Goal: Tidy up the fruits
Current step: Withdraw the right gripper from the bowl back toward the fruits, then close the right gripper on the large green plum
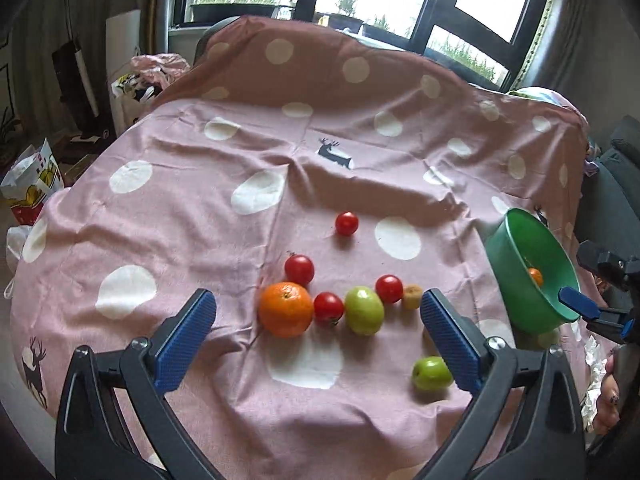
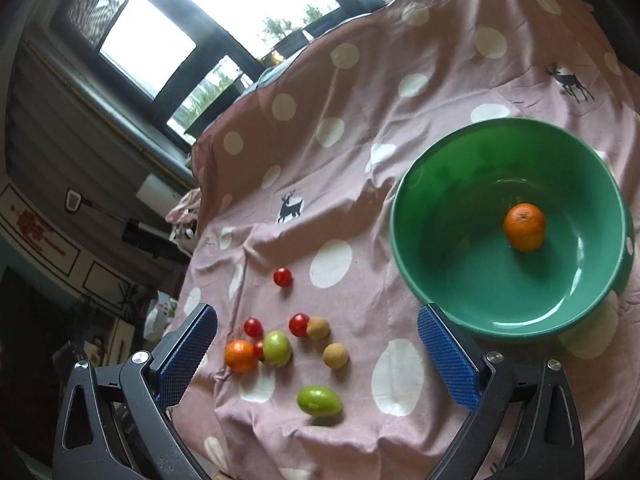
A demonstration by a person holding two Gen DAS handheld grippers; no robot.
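Observation:
Loose fruit lies on the pink dotted cloth [image 1: 192, 216]: an orange [image 1: 285, 309], several red tomatoes [image 1: 346, 223], two green fruits [image 1: 364, 310] [image 1: 432, 373] and a small brown fruit [image 1: 412, 297]. My left gripper [image 1: 317, 300] hovers open over this cluster with nothing between its fingers. The green bowl [image 2: 404, 248] at the right holds one orange [image 2: 524, 227]. My right gripper [image 2: 317, 316] is open and empty, with the bowl just beyond its right finger and the orange [image 2: 240, 356], green fruits [image 2: 319, 401] and brown fruits [image 2: 335, 355] in front.
The cloth drapes over a raised hump at the back [image 1: 320, 64] below dark-framed windows. Bags [image 1: 32, 184] and clutter sit on the floor to the left. A hand [image 1: 604, 400] shows at the right edge, near the right gripper's fingers [image 1: 576, 302] by the bowl's rim.

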